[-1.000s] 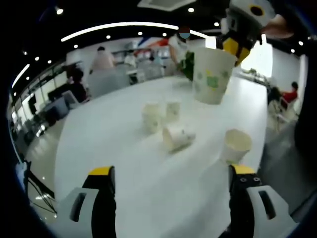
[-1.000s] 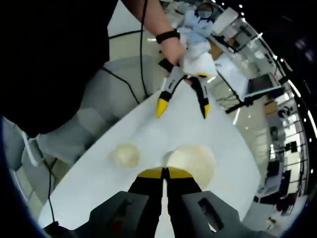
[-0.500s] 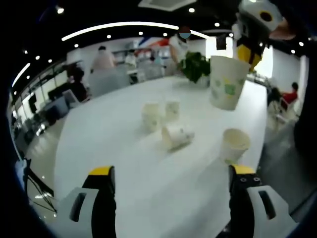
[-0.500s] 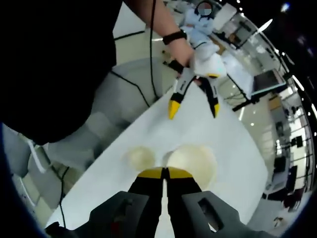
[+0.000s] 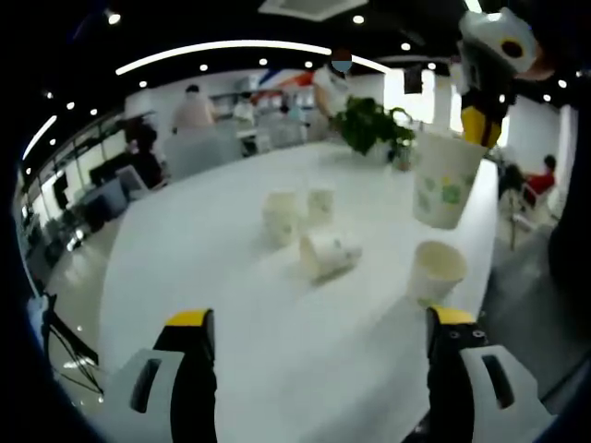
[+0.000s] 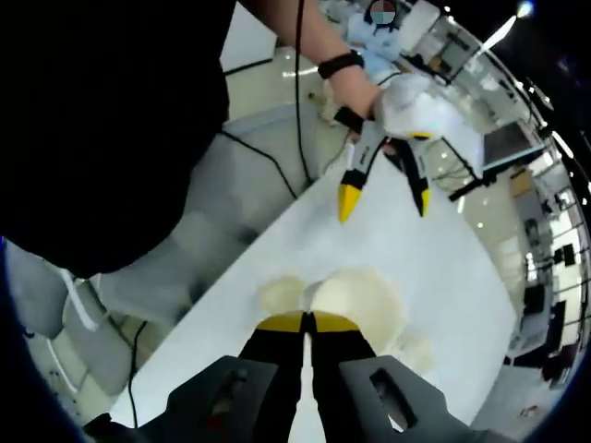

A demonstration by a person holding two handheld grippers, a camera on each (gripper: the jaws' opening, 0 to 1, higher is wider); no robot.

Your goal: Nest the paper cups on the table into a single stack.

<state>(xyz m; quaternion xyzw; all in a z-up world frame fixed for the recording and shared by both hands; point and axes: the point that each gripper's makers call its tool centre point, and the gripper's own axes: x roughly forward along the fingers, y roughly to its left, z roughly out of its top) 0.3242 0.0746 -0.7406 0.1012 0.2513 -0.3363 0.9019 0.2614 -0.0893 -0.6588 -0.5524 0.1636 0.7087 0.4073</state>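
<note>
paper cup (image 5: 445,189) pinched in right hand-held gripper (image 6: 307,322)

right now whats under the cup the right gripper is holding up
An upright cup stands on the table, just below the held cup in the left gripper view. From the right gripper, the held cup's rim covers part of it. Its inside looks empty.

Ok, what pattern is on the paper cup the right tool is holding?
White paper cup with green and yellow shapes, best in the left gripper view.
</note>
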